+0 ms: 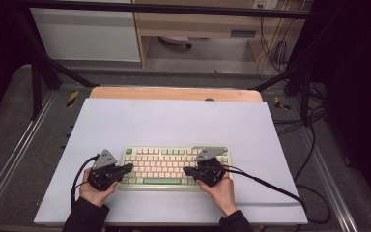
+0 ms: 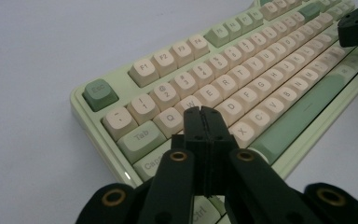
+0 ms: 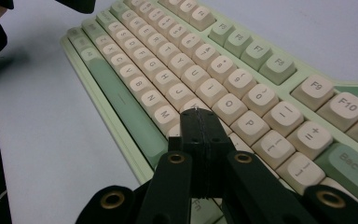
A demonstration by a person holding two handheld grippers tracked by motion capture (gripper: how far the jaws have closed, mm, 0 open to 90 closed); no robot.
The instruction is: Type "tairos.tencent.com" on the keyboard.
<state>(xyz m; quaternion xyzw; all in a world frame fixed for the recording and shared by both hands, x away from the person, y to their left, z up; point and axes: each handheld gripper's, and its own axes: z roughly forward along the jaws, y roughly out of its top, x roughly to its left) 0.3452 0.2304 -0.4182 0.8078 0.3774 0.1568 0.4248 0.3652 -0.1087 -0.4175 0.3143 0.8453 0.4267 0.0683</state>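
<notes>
The keyboard point(image 1: 175, 167) lay flat near the front edge of the white tabletop point(image 1: 174, 121), nothing else on it. The left gripper point(image 2: 203, 111), jaws closed and empty, sat over the keys near A and S. The right gripper point(image 3: 196, 112), likewise closed and empty, hovered by K and L; each hand point(image 1: 95, 193) flanked one end.
</notes>
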